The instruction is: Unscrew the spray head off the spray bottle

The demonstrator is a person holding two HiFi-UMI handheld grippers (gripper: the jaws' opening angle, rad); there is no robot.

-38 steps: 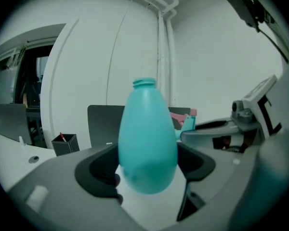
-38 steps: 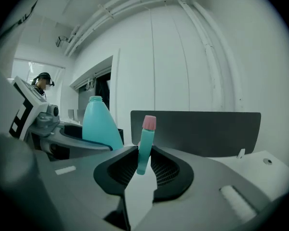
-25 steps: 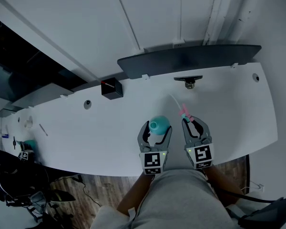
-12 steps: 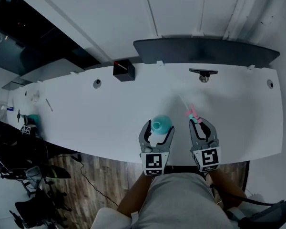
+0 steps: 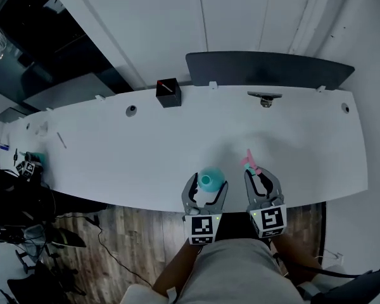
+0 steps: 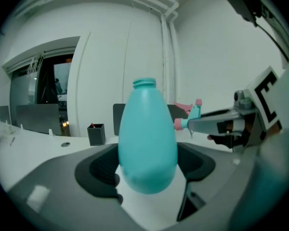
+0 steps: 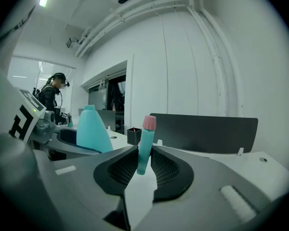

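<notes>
A teal spray bottle (image 5: 210,180) with a bare, open neck stands upright between the jaws of my left gripper (image 5: 208,189), which is shut on its round body (image 6: 147,138). To its right, the detached spray head (image 5: 249,162), teal with pink parts, sticks up out of my right gripper (image 5: 258,177), whose ribbed pads are shut on its teal stem (image 7: 143,150). The two grippers are side by side and apart at the near edge of the white table (image 5: 114,151). The left gripper view shows the spray head (image 6: 190,113) to the right of the bottle.
A black pen box (image 5: 168,92) stands at the back of the table beside a dark panel (image 5: 269,68), with a small black stand (image 5: 265,97) in front of the panel. Chairs and cables lie on the floor at the left (image 5: 25,233). A person (image 7: 53,97) stands far off.
Both grippers have drawn back toward me to the table's near edge, each keeping its hold. The bottle and the spray head stay apart.
</notes>
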